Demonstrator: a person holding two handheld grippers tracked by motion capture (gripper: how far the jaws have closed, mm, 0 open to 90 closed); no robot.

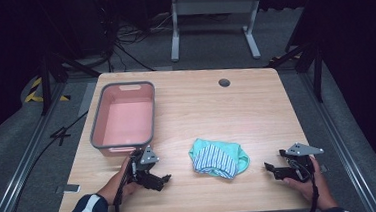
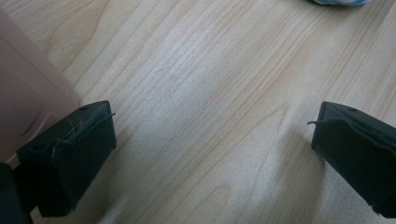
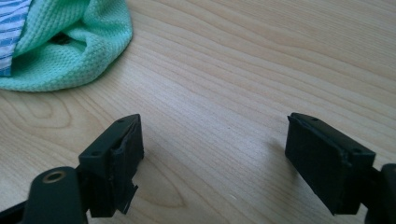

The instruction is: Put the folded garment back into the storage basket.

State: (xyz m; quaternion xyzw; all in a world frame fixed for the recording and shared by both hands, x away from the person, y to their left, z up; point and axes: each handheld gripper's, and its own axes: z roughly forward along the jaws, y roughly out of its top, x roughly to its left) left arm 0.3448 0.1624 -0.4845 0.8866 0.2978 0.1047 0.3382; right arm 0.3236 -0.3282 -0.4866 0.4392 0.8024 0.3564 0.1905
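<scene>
The cloth bundle point(image 1: 218, 157) — a mint-green knit piece wrapped round a blue-and-white striped piece — is lying on the wooden table point(image 1: 256, 106), near-centre, between the two grippers and touching neither.

L side: the left gripper point(image 1: 162, 181) is sitting at the near edge, held in the person's left hand point(image 1: 117, 185), its jaws pointing right toward the cloth. In the left gripper view the left gripper point(image 2: 212, 140) is showing both jaws standing wide apart w/ bare tabletop between them; nothing is gripped. The pink basin point(image 1: 124, 118) w/ grey rim is standing just beyond this gripper, at the table's left; its pink wall point(image 2: 28, 98) is appearing right beside one jaw in the left gripper view. A sliver of the cloth point(image 2: 338, 2) is showing at the far edge of that view.

R side: the right gripper point(image 1: 271, 168) is resting near the table's near-right corner, held in the right hand point(image 1: 309, 180), jaws pointing left toward the cloth. In the right gripper view the right gripper point(image 3: 212, 144) is also standing wide open — only wood grain between the pads. The cloth bundle point(image 3: 70, 51) is lying ahead and to one side of those jaws, apart from them.

A round cable hole point(image 1: 224, 82) is sitting at the table's far side.
</scene>
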